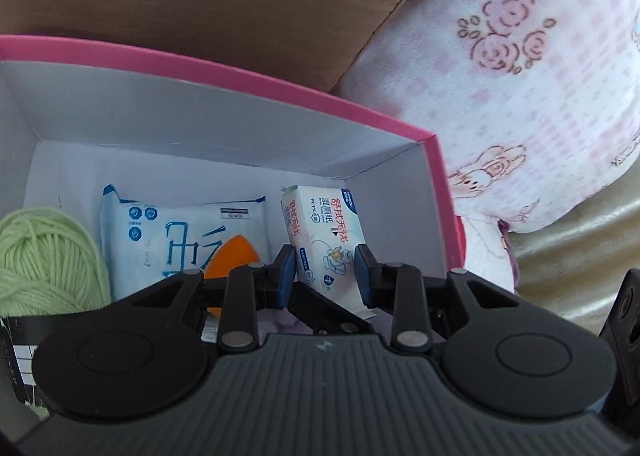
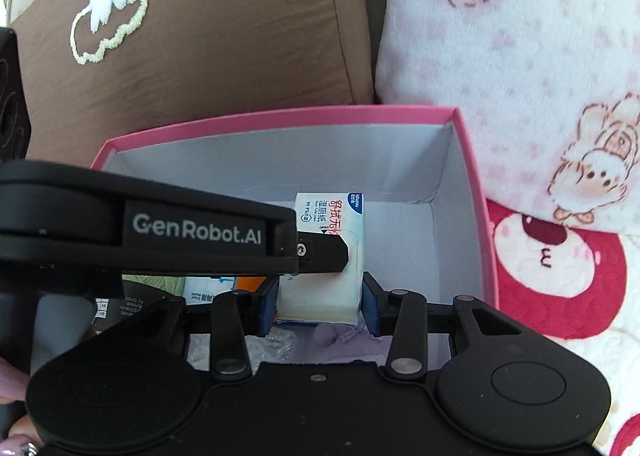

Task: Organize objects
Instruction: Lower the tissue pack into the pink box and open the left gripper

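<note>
A small white wet-wipes pack (image 1: 328,232) (image 2: 332,211) hangs upright inside the pink box (image 1: 240,71) (image 2: 280,115), over its white floor. My left gripper (image 1: 324,272) is shut on the pack, a blue pad on each side. My right gripper (image 2: 319,306) is shut on the pack's lower end. In the right wrist view the left gripper (image 2: 324,252) reaches in from the left across the pack. The pack's bottom edge is hidden behind the grippers.
In the box lie a green yarn ball (image 1: 44,256), a larger blue-white pack (image 1: 180,232) with an orange patch, and lilac cloth (image 2: 348,340). A brown cushion (image 2: 200,35) and a floral pink pillow (image 2: 520,35) stand behind. A red-white blanket (image 2: 560,276) lies to the right.
</note>
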`<state>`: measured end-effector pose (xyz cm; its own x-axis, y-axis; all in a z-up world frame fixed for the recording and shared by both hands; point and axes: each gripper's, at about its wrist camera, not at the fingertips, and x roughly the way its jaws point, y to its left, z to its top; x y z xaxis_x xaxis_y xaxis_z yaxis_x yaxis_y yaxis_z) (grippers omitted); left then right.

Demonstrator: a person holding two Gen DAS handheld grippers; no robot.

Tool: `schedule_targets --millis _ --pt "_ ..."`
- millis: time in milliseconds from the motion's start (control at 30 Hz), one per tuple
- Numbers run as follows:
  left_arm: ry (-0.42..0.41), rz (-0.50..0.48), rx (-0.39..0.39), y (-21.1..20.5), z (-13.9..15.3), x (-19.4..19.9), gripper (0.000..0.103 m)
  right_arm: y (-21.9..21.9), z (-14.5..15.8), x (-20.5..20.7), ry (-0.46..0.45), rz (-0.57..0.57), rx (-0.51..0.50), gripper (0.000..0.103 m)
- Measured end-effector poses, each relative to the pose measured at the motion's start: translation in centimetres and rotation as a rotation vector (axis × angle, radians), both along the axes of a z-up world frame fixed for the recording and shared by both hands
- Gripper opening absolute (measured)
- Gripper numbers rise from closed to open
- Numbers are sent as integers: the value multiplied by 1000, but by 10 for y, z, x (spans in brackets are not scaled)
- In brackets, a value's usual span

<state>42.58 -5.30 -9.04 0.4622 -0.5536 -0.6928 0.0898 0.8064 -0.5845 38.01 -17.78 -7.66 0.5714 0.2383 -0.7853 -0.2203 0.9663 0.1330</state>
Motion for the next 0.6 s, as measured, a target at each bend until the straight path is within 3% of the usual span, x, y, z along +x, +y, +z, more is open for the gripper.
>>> schedule_targets --millis 100,267,367,467,600 --pt "23 11 -10 -1 -6 3 30 4 -5 -1 -7 10 -44 46" --pt "24 39 8 -4 -7 10 30 -1 -12 5 -1 -21 -35 46" --pt "26 74 11 0 -6 10 32 4 -13 2 -32 43 -58 48" --pt "32 79 47 2 6 1 33 4 -12 -7 -20 35 -89 51" --pt "-2 65 83 4 34 -18 34 -6 0 -29 -56 33 -43 51"
